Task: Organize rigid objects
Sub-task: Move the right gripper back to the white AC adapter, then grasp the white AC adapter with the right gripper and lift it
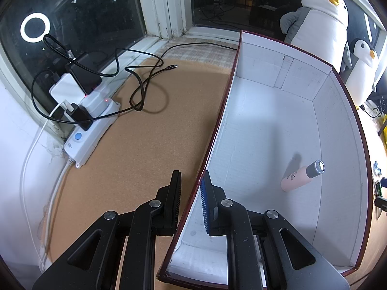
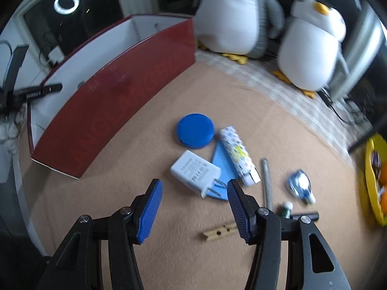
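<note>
A dark red box with a white inside (image 1: 266,125) stands on the cork mat. A pink bottle with a grey cap (image 1: 300,177) lies in it. My left gripper (image 1: 192,176) is shut on the box's left wall, one finger on each side. In the right wrist view the box (image 2: 116,101) is at the left. My right gripper (image 2: 194,186) hangs open over the mat, just short of a white charger (image 2: 196,172). Around the charger lie a blue lid (image 2: 195,130), a blue triangle (image 2: 223,166), a patterned tube (image 2: 238,154), a grey rod (image 2: 266,181) and a wooden clothespin (image 2: 219,232).
A white power strip (image 1: 89,130) with plugs and a looped black cable (image 1: 145,84) lie by the window at the left. Two plush penguins (image 2: 312,46) sit behind the mat. A yellow bowl (image 2: 373,181) stands at the right edge. Small bottles (image 2: 300,183) lie near the rod.
</note>
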Motion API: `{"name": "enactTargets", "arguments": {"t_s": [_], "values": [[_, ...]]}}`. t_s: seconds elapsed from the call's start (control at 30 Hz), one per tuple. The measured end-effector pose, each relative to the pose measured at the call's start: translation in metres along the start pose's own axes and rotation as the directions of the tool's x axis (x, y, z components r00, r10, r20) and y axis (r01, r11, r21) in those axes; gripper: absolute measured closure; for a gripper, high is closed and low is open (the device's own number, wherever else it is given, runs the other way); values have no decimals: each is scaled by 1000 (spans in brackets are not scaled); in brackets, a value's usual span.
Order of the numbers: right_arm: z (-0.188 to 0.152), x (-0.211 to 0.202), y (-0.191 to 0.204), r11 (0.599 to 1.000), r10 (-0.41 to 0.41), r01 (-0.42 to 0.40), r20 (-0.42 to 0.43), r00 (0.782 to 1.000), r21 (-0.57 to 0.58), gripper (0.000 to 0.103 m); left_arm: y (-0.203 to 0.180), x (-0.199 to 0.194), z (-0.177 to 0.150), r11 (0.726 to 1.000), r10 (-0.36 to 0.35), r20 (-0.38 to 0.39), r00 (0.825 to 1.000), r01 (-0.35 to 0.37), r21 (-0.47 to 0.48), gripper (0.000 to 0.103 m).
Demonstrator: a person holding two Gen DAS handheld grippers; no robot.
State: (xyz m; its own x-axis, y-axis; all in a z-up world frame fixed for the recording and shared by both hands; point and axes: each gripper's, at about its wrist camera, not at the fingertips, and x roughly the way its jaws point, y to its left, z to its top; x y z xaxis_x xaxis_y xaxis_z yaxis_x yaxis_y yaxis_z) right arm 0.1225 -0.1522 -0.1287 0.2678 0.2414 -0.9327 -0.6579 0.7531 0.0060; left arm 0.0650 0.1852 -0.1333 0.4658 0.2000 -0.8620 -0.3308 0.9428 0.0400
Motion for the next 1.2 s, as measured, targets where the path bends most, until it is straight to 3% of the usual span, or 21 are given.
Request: {"name": "enactTargets", "arguments": {"t_s": [0.13, 0.37, 0.63, 0.73, 1.2], "values": [[7, 17, 16, 988, -36, 26, -58, 998, -152, 51, 0, 0, 0, 1000, -2, -1, 1000, 2, -4, 89], [14, 36, 22, 963, -76, 47, -102, 992, -267, 51, 1, 0, 0, 1000, -2, -5, 1000, 2, -11, 89], [19, 47, 14, 968, -32, -7, -150, 988, -251, 55, 0, 0, 0, 1000, -2, -7, 1000, 2, -14, 89], [18, 46, 10, 975, 6, -40, -154, 988, -218, 65, 0, -1, 0, 1000, -2, -7, 1000, 2, -15, 89], [-6, 26, -6, 995, 93, -94, -54, 994, -18, 70, 0, 0, 0, 1000, -2, -6, 1000, 2, -14, 89]]}}
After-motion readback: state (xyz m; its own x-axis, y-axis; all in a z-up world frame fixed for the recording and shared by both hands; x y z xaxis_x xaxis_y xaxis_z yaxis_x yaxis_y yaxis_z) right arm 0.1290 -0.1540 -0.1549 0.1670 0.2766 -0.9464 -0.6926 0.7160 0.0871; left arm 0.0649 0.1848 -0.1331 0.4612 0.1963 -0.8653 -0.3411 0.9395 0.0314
